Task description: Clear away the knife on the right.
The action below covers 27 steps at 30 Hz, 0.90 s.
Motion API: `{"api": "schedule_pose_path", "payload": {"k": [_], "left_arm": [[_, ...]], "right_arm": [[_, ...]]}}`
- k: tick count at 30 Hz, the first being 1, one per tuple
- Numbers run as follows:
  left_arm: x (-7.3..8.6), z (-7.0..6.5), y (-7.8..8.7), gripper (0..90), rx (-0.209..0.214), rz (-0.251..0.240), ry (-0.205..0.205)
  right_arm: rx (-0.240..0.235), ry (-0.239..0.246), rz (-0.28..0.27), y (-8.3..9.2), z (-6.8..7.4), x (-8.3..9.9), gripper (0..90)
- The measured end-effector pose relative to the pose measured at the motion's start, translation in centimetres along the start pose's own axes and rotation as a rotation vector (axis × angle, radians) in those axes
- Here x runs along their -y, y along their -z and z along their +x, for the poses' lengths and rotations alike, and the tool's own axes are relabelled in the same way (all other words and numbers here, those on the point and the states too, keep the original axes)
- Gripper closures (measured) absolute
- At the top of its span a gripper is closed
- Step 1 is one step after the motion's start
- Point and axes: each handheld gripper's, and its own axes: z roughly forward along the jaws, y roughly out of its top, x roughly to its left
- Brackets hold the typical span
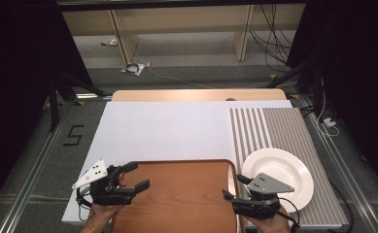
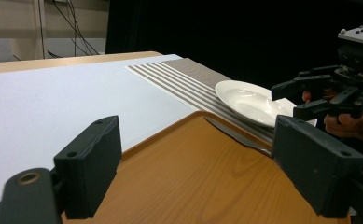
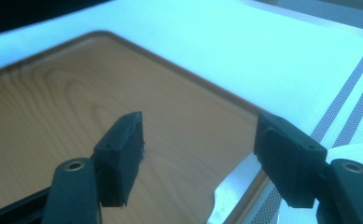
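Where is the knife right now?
In the left gripper view the knife lies along the wooden tray's far edge, beside the white plate.

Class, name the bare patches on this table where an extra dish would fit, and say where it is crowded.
Free: the white sheet beyond the wooden tray, and the striped mat behind the plate. Crowded: the tray's right rim, where a knife lies beside the plate.

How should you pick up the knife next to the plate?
Probably by its handle end, coming straight down from above with fingers across its width. The knife lies flat and thin along the tray's right edge beside the plate, so there's no room from the sides.
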Motion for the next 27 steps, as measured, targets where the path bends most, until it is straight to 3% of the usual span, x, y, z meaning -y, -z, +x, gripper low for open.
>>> {"api": "schedule_pose_path", "payload": {"k": [11, 17, 27], "left_arm": [[0.0, 0.0, -0.1, 16.1, 0.007, 0.006, 0.002], [0.0, 0.0, -0.1, 16.0, 0.013, 0.014, 0.002], [0.1, 0.0, -0.1, 16.0, 0.017, 0.021, 0.004]], "right_arm": [[0.016, -0.032, -0.079, 0.8, -0.9, 0.3, 27.9], [0.018, -0.054, -0.152, 1.6, -1.4, 0.3, 27.8], [0.028, -0.079, -0.214, 2.0, -1.9, 0.7, 24.3]]}}
